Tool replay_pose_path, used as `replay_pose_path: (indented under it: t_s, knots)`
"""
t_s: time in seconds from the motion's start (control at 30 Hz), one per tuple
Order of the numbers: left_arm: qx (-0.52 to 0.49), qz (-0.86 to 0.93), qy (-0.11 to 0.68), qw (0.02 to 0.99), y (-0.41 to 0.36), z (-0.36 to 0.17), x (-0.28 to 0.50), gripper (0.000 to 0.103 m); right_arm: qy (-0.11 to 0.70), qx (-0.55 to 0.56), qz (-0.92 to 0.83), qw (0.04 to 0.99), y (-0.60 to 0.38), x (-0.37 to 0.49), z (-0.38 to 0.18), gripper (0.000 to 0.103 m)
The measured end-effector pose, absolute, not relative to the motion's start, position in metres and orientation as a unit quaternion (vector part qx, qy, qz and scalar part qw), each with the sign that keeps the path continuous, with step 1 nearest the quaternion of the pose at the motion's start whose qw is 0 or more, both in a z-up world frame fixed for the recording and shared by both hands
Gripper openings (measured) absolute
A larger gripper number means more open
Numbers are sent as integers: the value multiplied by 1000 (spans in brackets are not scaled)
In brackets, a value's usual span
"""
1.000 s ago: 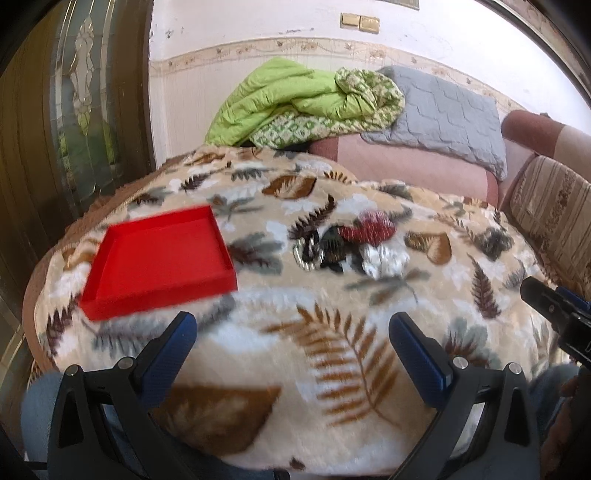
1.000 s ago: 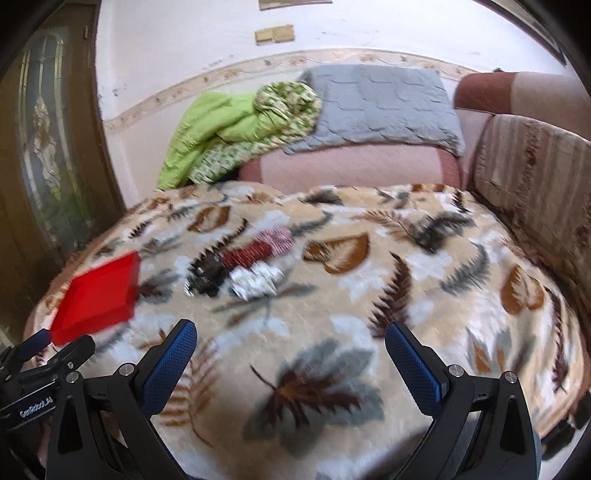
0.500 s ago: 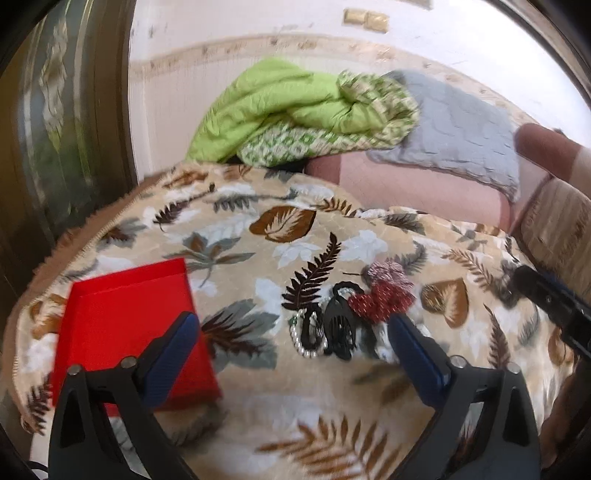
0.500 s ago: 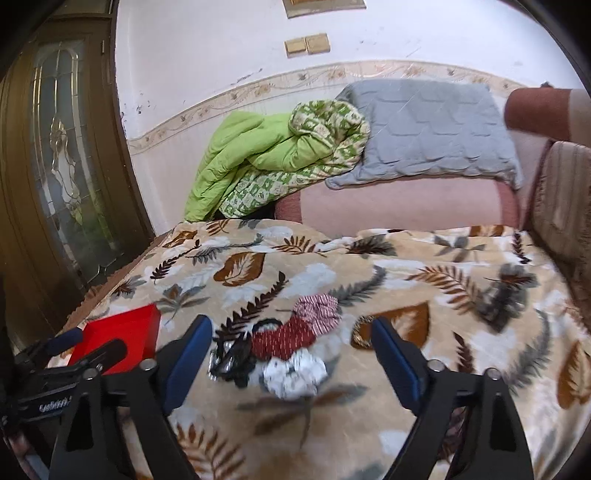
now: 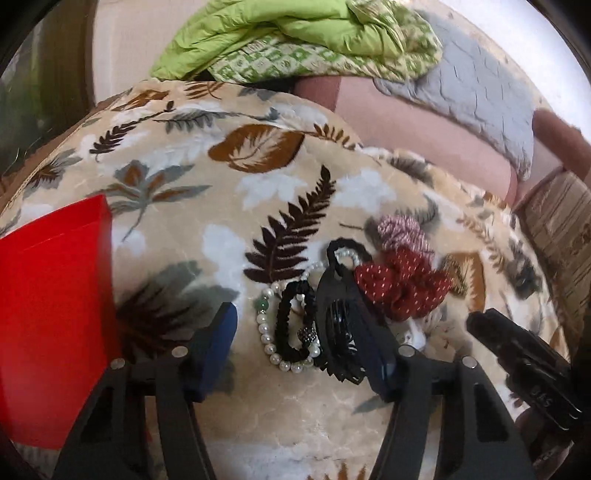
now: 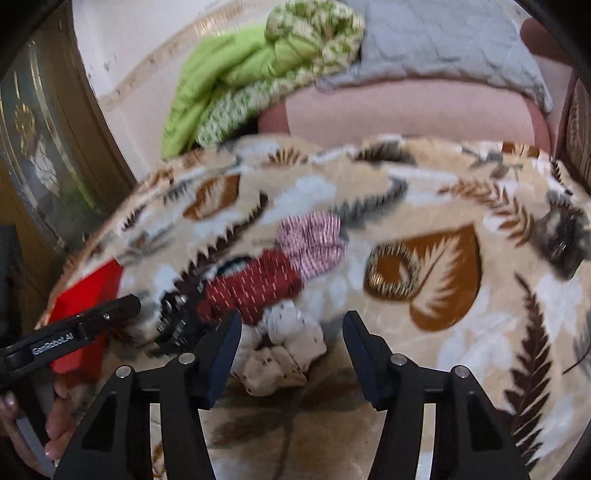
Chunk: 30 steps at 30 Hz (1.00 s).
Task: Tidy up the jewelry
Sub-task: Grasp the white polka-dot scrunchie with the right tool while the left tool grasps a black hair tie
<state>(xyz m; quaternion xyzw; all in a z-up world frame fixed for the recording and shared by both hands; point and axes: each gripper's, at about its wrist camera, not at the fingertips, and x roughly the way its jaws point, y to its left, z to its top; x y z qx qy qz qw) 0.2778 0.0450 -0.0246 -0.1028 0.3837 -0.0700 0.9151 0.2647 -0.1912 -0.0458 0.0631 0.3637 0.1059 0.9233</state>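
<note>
while both grippers (image 5: pixel 306 350) (image 6: pixel 291 343) gape holding nothing, red tray (image 5: pixel 51 314) beside jewelry pile (image 5: pixel 317 314)

A home sitting room is being shown: a leaf-patterned fleece blanket (image 5: pixel 266 155) is being spread over a soft surface, a pink sofa (image 6: pixel 406 110) at twelve o'clock is being topped by a green quilt (image 5: pixel 280 33) and a grey cushion (image 6: pixel 443 40).

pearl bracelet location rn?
In the left wrist view, the pearl bracelet lies on the leaf-print blanket between the open left gripper fingers, under a black scrunchie, beside the black hair claw.
</note>
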Motion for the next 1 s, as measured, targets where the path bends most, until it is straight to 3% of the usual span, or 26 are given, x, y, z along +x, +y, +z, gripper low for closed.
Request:
replay_pose_path:
  t_s: [0.23,0.37,0.5,0.7,0.77,0.83,1.0]
  knots:
    - [-92,-59,408,907,51,-43,281,55,413,40,84,906,-176,276,-82,42]
    - [-107,-64,426,896,54,-54,291,44,421,21,75,904,-172,274,-85,18]
    - [-128,-74,438,887,54,-61,301,34,425,31,66,902,-176,272,-83,16]
    - [-156,-81,436,883,55,-54,310,33,433,38,61,898,-178,272,-85,16]
    - [-157,-81,440,880,53,-55,316,25,432,38,62,899,-177,272,-84,16]
    - [-167,-88,449,874,51,-60,320,7,430,35,61,900,-176,271,-84,14]
    - [-167,-93,431,882,52,-53,311,5,428,42,68,900,-176,265,-78,10]
